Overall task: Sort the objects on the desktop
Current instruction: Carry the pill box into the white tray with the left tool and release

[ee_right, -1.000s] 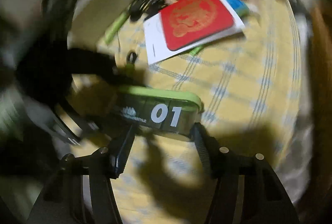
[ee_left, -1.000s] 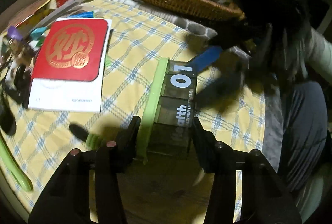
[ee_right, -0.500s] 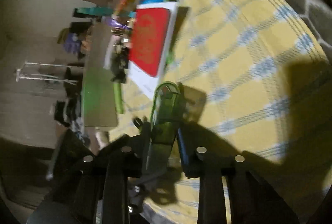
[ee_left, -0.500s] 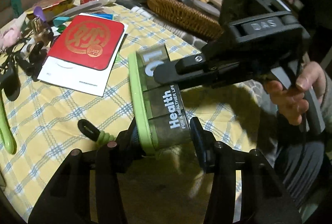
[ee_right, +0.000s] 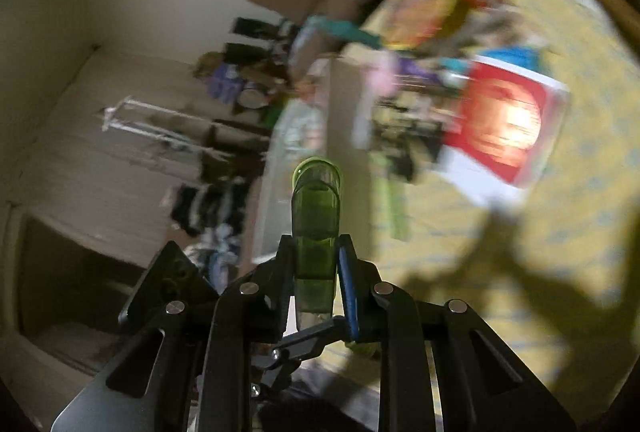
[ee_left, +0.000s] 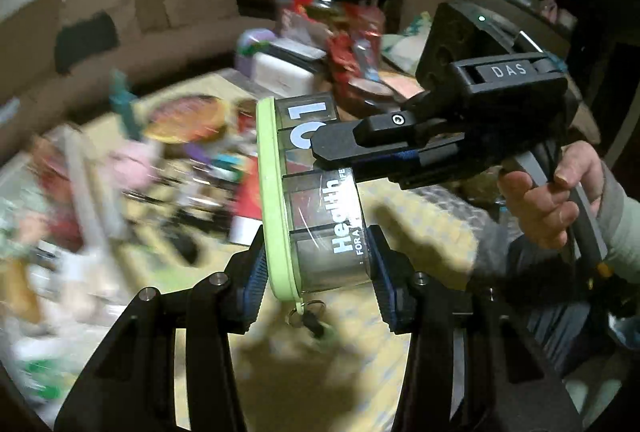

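left gripper: clamped on the pill box | right gripper: jaws squeezed onto the same box's other end | box up off the tablecloth

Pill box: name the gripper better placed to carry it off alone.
Probably right: the right gripper clamps the pill box near its middle, so it should balance; the left gripper pinches only one end, with the rest sticking out.
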`<state>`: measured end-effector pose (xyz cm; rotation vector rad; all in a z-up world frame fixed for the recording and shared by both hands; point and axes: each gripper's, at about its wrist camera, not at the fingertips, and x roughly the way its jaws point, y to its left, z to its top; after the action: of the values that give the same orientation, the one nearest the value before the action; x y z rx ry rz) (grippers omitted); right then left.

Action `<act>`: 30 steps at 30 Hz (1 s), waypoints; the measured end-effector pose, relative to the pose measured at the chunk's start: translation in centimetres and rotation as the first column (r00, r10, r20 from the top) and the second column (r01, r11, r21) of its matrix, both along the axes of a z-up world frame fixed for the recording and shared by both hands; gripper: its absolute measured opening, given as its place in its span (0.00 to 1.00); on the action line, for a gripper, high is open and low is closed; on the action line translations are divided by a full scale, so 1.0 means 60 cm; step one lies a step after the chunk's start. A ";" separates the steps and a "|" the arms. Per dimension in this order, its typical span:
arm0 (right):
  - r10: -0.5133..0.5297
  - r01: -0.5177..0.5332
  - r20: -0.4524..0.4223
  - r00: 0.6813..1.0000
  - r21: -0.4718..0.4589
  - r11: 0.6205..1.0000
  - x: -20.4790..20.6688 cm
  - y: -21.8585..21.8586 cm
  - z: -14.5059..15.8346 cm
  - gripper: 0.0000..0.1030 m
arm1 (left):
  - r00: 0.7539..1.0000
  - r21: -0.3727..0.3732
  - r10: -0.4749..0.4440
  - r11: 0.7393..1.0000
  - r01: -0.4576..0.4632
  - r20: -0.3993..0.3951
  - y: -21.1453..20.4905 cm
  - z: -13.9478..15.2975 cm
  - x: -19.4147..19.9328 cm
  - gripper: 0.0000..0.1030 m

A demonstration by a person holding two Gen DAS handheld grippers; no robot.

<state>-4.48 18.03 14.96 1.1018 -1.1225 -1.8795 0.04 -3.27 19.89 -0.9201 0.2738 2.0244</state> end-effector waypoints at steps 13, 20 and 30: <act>-0.004 0.015 0.066 0.998 -0.157 0.987 -0.226 -0.301 -0.043 0.20 | 0.997 -0.323 0.066 0.944 -0.073 -0.033 -0.221 -0.009 -0.229 0.43; -0.061 0.067 0.137 0.989 -0.042 0.997 -0.297 -0.345 -0.123 0.20 | 0.997 -0.352 0.050 0.936 -0.029 0.052 -0.253 -0.127 -0.309 0.42; -0.089 0.089 -0.015 0.996 0.352 0.932 -0.287 -0.393 -0.083 0.22 | 0.996 -0.450 -0.045 0.890 0.074 0.076 -0.245 -0.179 -0.317 0.42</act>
<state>-21.70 -5.56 9.97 1.2614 -0.8657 -2.2118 -18.99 -17.97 9.16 -1.2420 0.7548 1.9015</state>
